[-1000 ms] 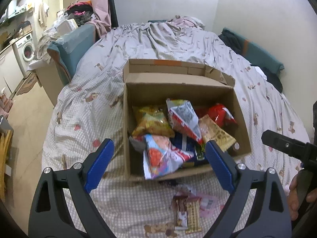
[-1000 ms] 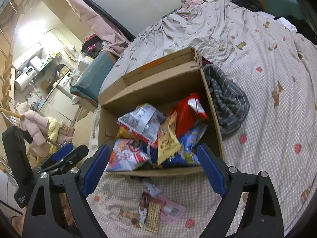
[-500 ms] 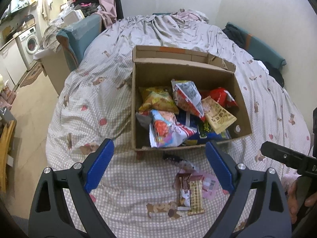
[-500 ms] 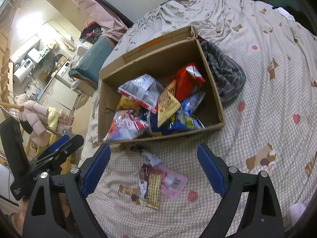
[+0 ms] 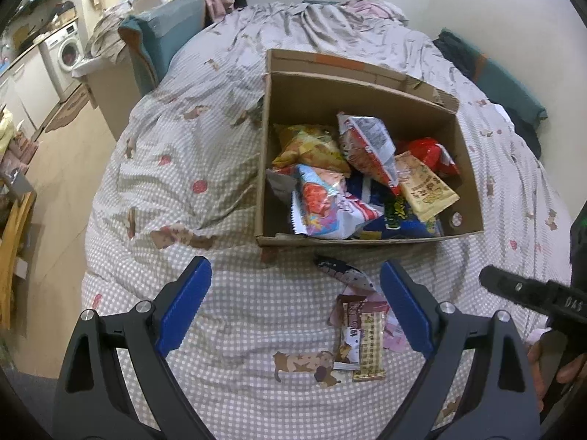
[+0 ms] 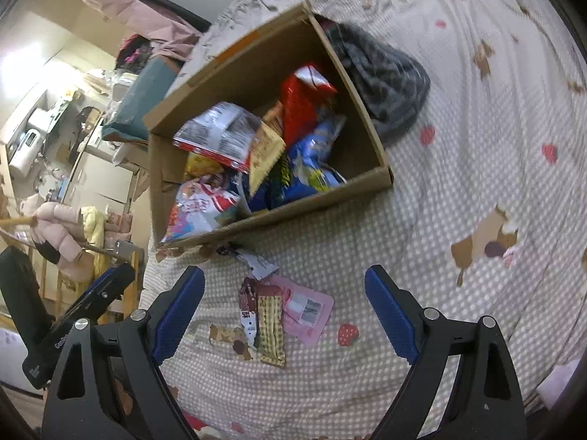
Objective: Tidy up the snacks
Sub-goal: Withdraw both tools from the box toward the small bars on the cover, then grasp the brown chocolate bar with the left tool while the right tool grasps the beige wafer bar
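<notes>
Left wrist view: left gripper [image 5: 295, 306] spread wide, holds nothing, hovers over the checked beige bedspread [image 5: 183, 168] w/ a small heap of flat snack packets [image 5: 361, 330] between its blue pads and near the brown open cardboard box [image 5: 262, 168]. Box is packed: yellow chip bag [image 5: 312, 145], red-white foil pouch [image 5: 368, 146], red bag [image 5: 431, 152], tan packet [image 5: 425, 185], pink-blue bag [image 5: 324, 203], dark blue packs underneath.

Risk, as a judgement: packets overlap, so a pinch may lift two or slide off thin foil; soft bedding gives way under the tips. Box is piled near the rim, so an added pack may slip out over the front wall.

Right wrist view: right gripper [image 6: 284, 310] also spread, empty, above the same heap: brown bar [image 6: 247, 304], yellow-tan bar [image 6: 270, 326], pink flat sachet [image 6: 306, 308], dark wrapper [image 6: 253, 260] just at the box front. Grey striped cloth [image 6: 381, 80] lies against the box's far side. Both grippers aim at one heap, so they could collide.
</notes>
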Available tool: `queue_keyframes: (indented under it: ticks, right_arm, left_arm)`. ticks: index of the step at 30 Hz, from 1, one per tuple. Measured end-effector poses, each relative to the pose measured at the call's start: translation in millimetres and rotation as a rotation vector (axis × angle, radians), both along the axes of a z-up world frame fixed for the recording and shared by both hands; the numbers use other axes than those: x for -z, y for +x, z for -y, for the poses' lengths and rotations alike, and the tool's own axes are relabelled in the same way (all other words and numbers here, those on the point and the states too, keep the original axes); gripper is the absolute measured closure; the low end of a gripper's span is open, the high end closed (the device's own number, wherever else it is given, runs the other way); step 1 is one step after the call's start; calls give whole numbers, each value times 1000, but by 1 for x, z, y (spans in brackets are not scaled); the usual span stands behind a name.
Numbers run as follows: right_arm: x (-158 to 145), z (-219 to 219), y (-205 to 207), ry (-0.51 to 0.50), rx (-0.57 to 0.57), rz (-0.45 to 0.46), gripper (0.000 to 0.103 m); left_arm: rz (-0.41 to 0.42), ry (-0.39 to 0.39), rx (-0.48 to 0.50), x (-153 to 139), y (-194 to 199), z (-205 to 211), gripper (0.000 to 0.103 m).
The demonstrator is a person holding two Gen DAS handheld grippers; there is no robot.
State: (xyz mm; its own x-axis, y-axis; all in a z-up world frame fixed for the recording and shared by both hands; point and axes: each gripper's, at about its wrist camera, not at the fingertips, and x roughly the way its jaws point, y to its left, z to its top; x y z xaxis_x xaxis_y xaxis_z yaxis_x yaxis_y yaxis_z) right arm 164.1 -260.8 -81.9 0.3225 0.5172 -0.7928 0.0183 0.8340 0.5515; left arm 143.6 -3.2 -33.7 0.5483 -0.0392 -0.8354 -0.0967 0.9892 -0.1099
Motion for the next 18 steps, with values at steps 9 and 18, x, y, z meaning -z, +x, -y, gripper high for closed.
queue_keyframes:
  ticks: [9,18]
  right_arm:
    - [58,-45,8,-20,-140,-202,33]
    - [86,-117,0,-222,-348,-195,53]
  left_arm:
    - [-71,-60,-77,12,6,-19,12]
    - [-103,-64,-70,20,8,-15,12]
